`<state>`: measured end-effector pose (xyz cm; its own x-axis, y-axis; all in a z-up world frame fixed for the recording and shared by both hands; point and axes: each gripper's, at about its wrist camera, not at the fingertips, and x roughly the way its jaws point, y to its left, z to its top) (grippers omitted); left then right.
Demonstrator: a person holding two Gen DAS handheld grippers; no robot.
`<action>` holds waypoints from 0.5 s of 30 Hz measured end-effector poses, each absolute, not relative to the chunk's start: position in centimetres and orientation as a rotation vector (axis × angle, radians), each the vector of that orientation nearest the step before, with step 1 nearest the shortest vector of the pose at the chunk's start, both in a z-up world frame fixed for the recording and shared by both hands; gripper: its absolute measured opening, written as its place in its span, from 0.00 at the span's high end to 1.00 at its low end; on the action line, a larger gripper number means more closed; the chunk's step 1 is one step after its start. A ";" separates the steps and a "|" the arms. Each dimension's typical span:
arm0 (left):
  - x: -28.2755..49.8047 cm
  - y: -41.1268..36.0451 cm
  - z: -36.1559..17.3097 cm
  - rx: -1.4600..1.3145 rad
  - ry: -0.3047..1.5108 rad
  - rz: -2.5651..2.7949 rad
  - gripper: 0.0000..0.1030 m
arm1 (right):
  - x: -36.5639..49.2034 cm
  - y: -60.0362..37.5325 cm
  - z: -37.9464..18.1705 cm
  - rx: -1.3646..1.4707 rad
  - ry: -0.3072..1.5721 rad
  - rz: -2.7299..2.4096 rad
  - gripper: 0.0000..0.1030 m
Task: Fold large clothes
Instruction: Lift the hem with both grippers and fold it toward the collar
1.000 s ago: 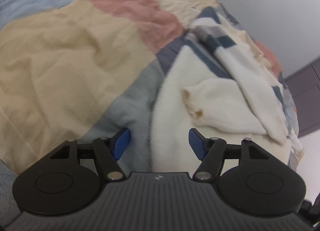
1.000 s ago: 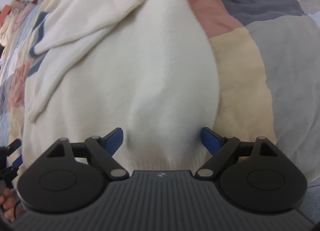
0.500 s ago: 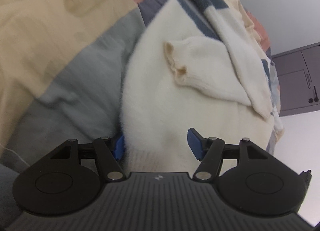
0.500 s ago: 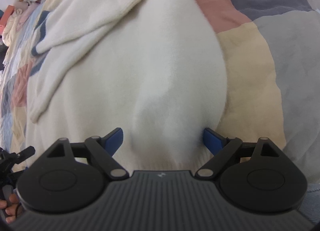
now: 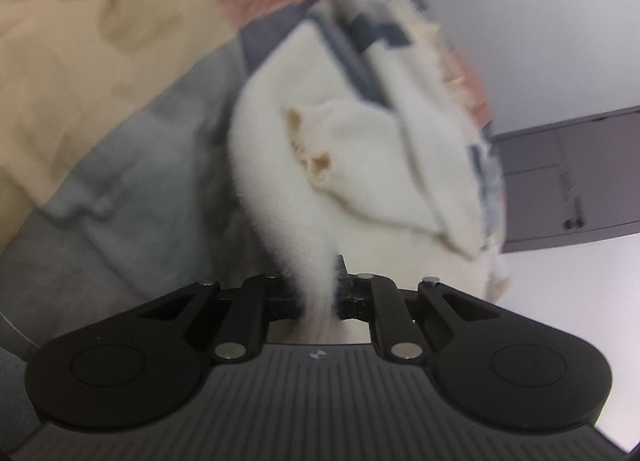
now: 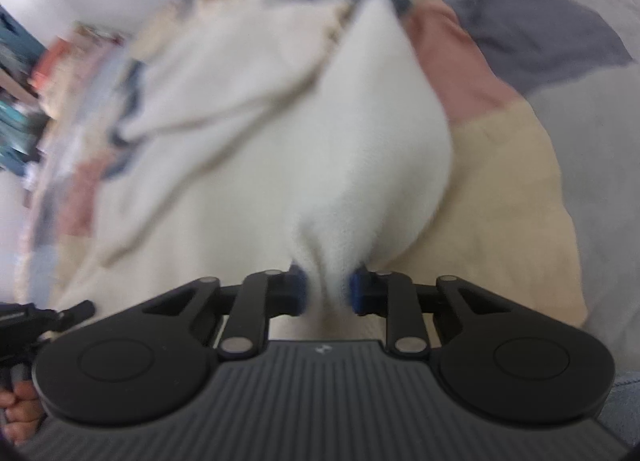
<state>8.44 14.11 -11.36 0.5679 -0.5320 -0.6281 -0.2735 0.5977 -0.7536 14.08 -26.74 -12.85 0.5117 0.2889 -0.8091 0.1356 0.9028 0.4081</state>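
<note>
A fluffy white sweater (image 5: 280, 149) with navy stripes lies on a patchwork bedspread (image 5: 80, 61). Its sleeves are folded across its body. My left gripper (image 5: 318, 293) is shut on the sweater's near hem, with the fabric bunched between the fingers. In the right wrist view the same sweater (image 6: 320, 141) fills the middle. My right gripper (image 6: 326, 291) is shut on another part of the near hem, which bunches between the blue pads. Both views are blurred by motion.
The bedspread (image 6: 520, 181) has tan, grey, pink and dark patches. A grey cabinet (image 5: 568, 177) stands beyond the bed against a pale wall. The left gripper's handle and the person's hand (image 6: 20, 413) show at the lower left of the right wrist view.
Both grippers were open around the sweater's hem and have closed on it. The fabric now pulls into a bunch at each gripper and both views have shifted.
</note>
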 end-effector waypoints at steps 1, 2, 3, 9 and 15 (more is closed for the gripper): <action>8.2 14.3 -10.8 -0.962 0.970 -0.190 0.87 | 13.8 -27.0 -12.3 0.485 1.006 0.123 0.77; 7.9 14.5 -9.9 -0.967 0.937 -0.197 0.88 | 13.6 -27.3 -11.8 0.524 0.973 0.151 0.77; 7.8 14.4 -9.1 -0.968 0.914 -0.199 0.88 | 13.4 -27.6 -11.2 0.561 0.937 0.173 0.77; 6.8 16.2 -4.4 -1.003 0.774 -0.239 0.89 | 11.6 -28.9 -8.3 0.681 0.754 0.271 0.79; 4.3 17.3 -0.8 -1.002 0.666 -0.263 0.92 | 10.7 -30.0 -5.7 0.719 0.652 0.366 0.80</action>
<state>4.33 17.30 -0.75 0.7746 -0.4947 -0.3941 -0.0920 0.5283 -0.8441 10.66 -29.97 -5.67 0.7444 0.5180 -0.4213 -0.0896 0.7027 0.7058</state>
